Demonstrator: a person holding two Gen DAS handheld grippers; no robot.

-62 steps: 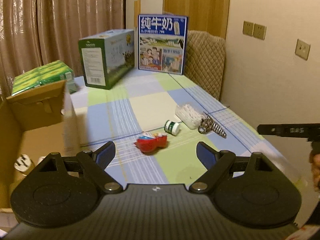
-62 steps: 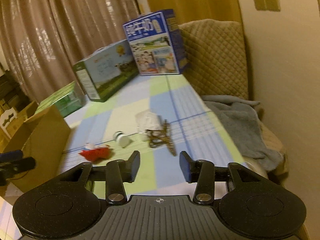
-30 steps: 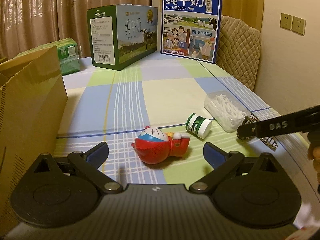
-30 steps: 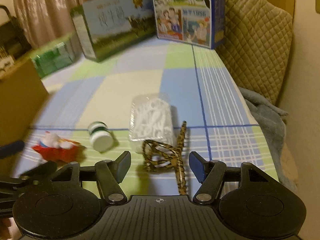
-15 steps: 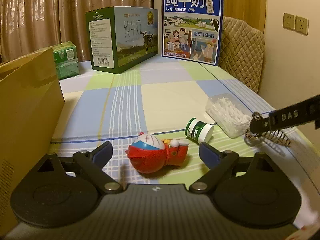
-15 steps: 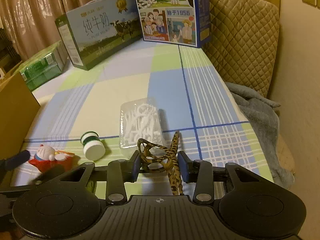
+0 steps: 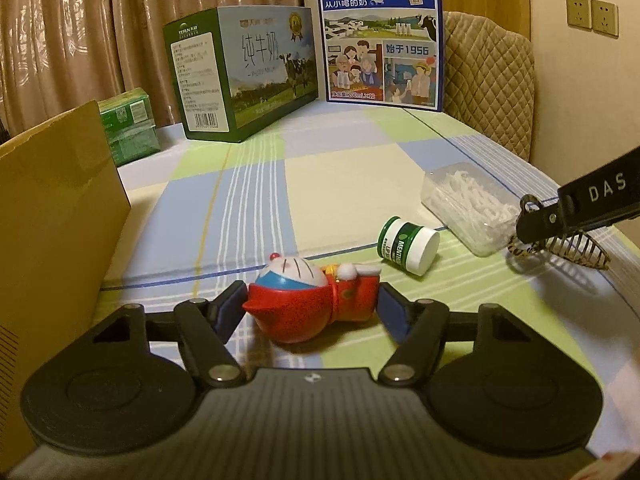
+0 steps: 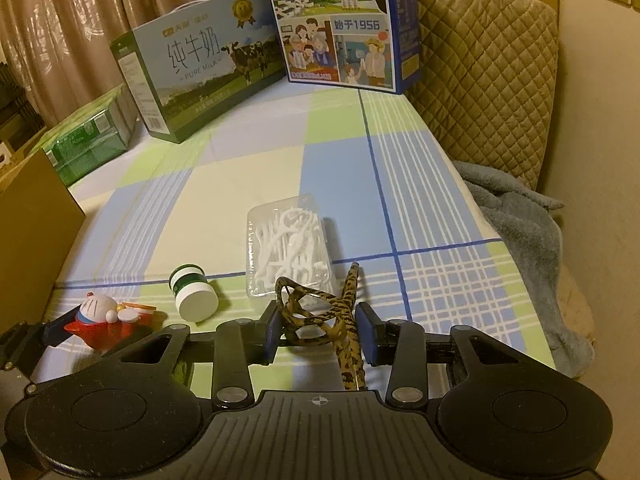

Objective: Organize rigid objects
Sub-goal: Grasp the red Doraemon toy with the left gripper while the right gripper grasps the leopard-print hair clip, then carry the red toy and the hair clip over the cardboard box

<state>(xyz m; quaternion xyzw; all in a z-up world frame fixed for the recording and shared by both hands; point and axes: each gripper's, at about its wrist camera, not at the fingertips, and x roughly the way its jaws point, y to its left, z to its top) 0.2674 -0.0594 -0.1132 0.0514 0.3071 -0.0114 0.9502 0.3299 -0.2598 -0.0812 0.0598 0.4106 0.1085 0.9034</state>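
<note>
Left wrist view: left gripper [image 7: 312, 312] fingers closing around the red toy [image 7: 312, 304] lying between them on the desk [image 7: 340, 176], while right gripper [image 8: 320, 330] fingers are clamped on the leopard hair clip [image 8: 320, 312], jar [image 8: 194, 294] and floss box [image 8: 288, 240] just beyond.
</note>
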